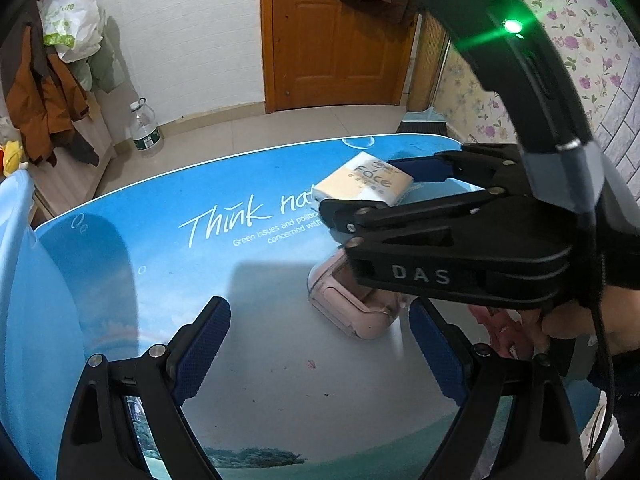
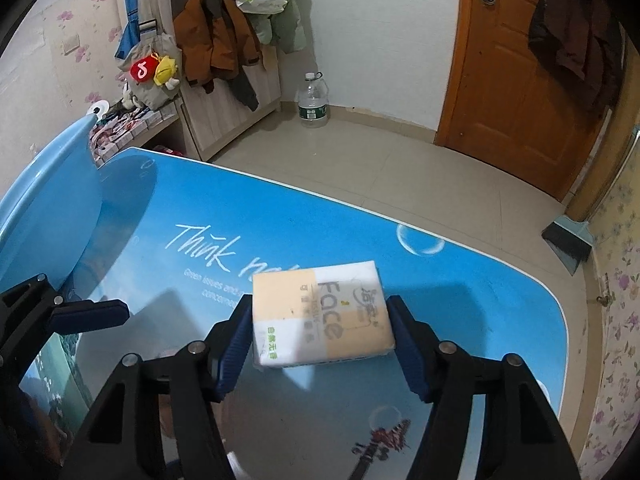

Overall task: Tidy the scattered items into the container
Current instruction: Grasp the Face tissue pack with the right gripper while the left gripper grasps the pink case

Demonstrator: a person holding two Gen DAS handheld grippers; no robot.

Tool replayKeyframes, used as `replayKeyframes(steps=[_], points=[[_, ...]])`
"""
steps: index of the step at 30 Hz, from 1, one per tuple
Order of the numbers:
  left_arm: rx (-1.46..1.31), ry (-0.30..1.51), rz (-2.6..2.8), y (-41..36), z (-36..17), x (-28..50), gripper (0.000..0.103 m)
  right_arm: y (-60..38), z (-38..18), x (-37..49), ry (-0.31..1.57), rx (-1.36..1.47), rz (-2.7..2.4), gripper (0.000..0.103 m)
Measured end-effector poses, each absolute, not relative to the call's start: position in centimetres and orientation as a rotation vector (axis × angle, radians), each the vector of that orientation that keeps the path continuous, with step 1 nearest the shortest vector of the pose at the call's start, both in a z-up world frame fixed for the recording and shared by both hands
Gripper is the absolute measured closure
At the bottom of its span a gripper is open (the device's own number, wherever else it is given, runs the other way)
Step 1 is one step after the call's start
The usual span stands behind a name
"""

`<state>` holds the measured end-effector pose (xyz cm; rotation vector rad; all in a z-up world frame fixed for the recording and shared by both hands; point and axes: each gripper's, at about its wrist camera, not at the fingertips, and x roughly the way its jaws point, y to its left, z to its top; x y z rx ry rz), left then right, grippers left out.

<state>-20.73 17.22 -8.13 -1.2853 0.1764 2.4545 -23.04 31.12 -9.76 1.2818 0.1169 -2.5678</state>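
Observation:
A white and beige tissue pack (image 2: 320, 316) printed "Face" lies on the blue table (image 2: 200, 208). My right gripper (image 2: 319, 308) is closed around it, with a blue pad against each short side. In the left wrist view the same pack (image 1: 366, 180) sits between the right gripper (image 1: 362, 186) fingers. My left gripper (image 1: 318, 308) hangs open over the table with nothing between its pads. A pink case (image 1: 352, 312) lies just beyond it, partly under the right gripper. The light blue basin (image 2: 52, 200) stands at the table's left end.
A pink packet (image 1: 500, 332) shows under the person's hand (image 1: 568, 328) at the right. Beyond the table edge are a tiled floor, a water bottle (image 2: 313, 100), a wooden door (image 2: 520, 80) and hanging coats (image 2: 216, 28). A broom (image 2: 568, 244) leans by the flowered wall.

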Motion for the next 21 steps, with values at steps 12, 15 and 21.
replayKeyframes(steps=[12, 15, 21], points=[[-1.357, 0.120, 2.484, 18.6, -8.1, -21.1, 0.013, 36.1, -9.0, -20.1, 0.010, 1.300, -2.719, 0.037], [-1.373, 0.110, 2.509, 18.9, -8.1, -21.4, 0.014, 36.6, -9.2, -19.6, -0.016, 1.310, -2.714, 0.037], [-1.414, 0.064, 2.552, 18.3, -8.4, -21.7, 0.021, 36.8, -9.5, -18.9, -0.024, 1.312, -2.705, 0.037]])
